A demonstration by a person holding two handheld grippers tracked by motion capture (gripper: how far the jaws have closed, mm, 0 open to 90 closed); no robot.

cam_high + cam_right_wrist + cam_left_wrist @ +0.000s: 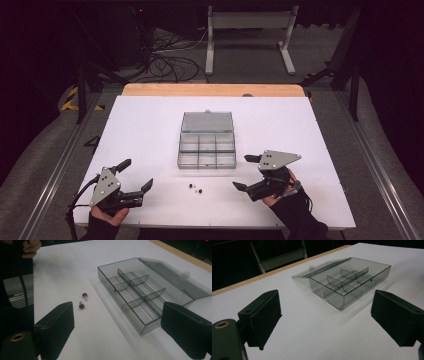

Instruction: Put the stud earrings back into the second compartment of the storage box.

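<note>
On the white table (150,125), both grippers wait wide apart, holding nothing.

The left gripper (135,176) and right gripper (248,172) flank two small red-headed pins (83,300) lying just before the open compartment box (207,150), lid laid back, apparently ready to receive them.

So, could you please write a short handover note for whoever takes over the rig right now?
Left gripper: open, holding nothing, near the table's front left.
Right gripper: open, holding nothing, front right.
Clear compartment box: mid-table, lid folded back flat, every compartment looks empty.
Two small dark red beads: loose on the white table in front of the box, between the grippers.
Done: box opened.
Left: probably picking up both beads, placing them in a compartment, perhaps closing the lid.
</note>
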